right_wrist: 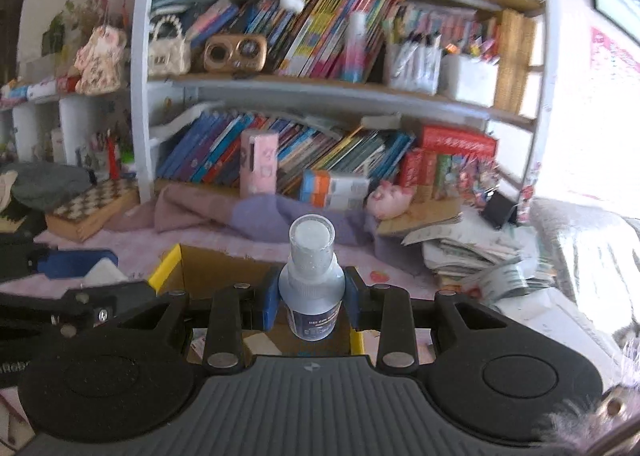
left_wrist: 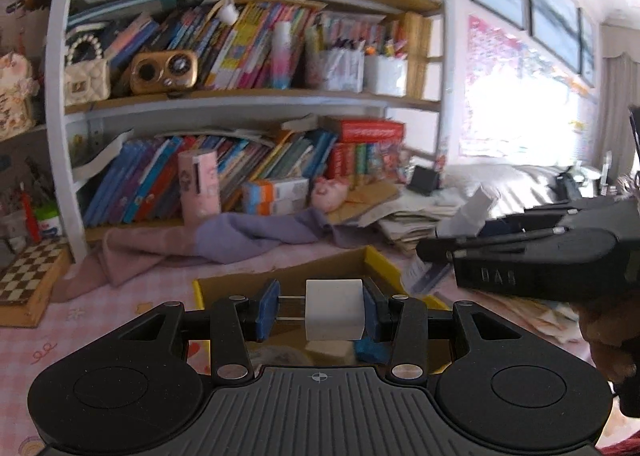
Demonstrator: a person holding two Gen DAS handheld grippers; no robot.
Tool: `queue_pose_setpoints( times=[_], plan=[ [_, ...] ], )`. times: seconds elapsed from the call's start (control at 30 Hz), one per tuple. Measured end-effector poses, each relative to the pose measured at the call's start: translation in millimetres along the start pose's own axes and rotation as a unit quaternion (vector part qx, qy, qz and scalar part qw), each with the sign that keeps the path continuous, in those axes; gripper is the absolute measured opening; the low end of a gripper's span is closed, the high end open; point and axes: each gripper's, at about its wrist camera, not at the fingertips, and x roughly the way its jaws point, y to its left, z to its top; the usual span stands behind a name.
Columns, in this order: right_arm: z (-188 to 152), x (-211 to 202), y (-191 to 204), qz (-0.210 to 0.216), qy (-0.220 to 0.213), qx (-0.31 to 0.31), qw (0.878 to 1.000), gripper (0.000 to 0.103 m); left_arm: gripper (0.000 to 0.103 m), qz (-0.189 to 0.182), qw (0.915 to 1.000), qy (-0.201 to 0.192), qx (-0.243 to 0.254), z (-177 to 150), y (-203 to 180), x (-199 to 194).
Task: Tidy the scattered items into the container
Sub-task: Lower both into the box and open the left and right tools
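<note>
We held a white block (left_wrist: 335,310) in the left gripper (left_wrist: 324,310) and a spray bottle (right_wrist: 312,288) in the right gripper (right_wrist: 311,302), both over the cardboard box (left_wrist: 320,268); neither yet released.

A child's bedroom: crammed bookshelf (left_wrist: 248,56), plush toys (right_wrist: 390,194), bed (left_wrist: 516,184).

matt white block (left_wrist: 335,310), glossy plastic bottle (right_wrist: 312,288), plain cardboard box (left_wrist: 320,268), soft cloth (left_wrist: 224,240).
</note>
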Motion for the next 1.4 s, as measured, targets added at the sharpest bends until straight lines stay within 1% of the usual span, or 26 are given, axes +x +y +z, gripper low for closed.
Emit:
queue_pose_setpoints(
  times=[0.17, 0.27, 0.43, 0.53, 0.67, 0.73, 0.9, 1.0, 1.03, 1.07, 1.13, 1.27, 1.4],
  plan=[
    [-13, 38, 2, 0.033, 0.044, -0.034, 0.998, 0.031, 0.041, 0.027, 0.9989, 0.038, 0.004, -6, -1, 30],
    [-24, 58, 5, 0.054, 0.08, -0.043, 0.994, 0.031, 0.041, 0.036, 0.9968, 0.069, 0.015, -15, -3, 47],
    [-42, 81, 10, 0.085, 0.134, -0.05, 0.986, 0.031, 0.041, 0.047, 0.9927, 0.109, 0.023, -29, -7, 62],
    [-48, 89, 10, 0.097, 0.154, -0.053, 0.982, 0.031, 0.041, 0.052, 0.991, 0.122, 0.021, -35, -8, 67],
    [-55, 94, 11, 0.108, 0.169, -0.06, 0.978, 0.031, 0.041, 0.06, 0.9888, 0.136, 0.014, -41, -10, 71],
    [-56, 95, 8, 0.115, 0.171, -0.055, 0.977, 0.031, 0.041, 0.063, 0.9881, 0.14, 0.007, -44, -10, 72],
    [-56, 94, 7, 0.122, 0.174, -0.055, 0.976, 0.031, 0.041, 0.069, 0.9877, 0.141, -0.008, -50, -11, 70],
    [-55, 93, 6, 0.12, 0.175, -0.048, 0.976, 0.031, 0.045, 0.074, 0.9893, 0.125, -0.014, -48, -12, 60],
    [-54, 92, 5, 0.118, 0.171, -0.048, 0.977, 0.033, 0.051, 0.076, 0.9899, 0.119, -0.015, -47, -13, 57],
    [-54, 89, 6, 0.114, 0.166, -0.05, 0.978, 0.035, 0.054, 0.084, 0.9902, 0.11, -0.016, -46, -13, 52],
    [-51, 82, 6, 0.111, 0.152, -0.046, 0.981, 0.038, 0.063, 0.091, 0.9911, 0.095, -0.016, -44, -14, 44],
    [-46, 66, 6, 0.099, 0.124, -0.037, 0.987, 0.041, 0.067, 0.092, 0.993, 0.07, -0.021, -41, -14, 26],
    [-45, 48, 10, 0.09, 0.111, -0.024, 0.989, 0.042, 0.069, 0.091, 0.994, 0.057, -0.018, -42, -15, 6]
  ],
)
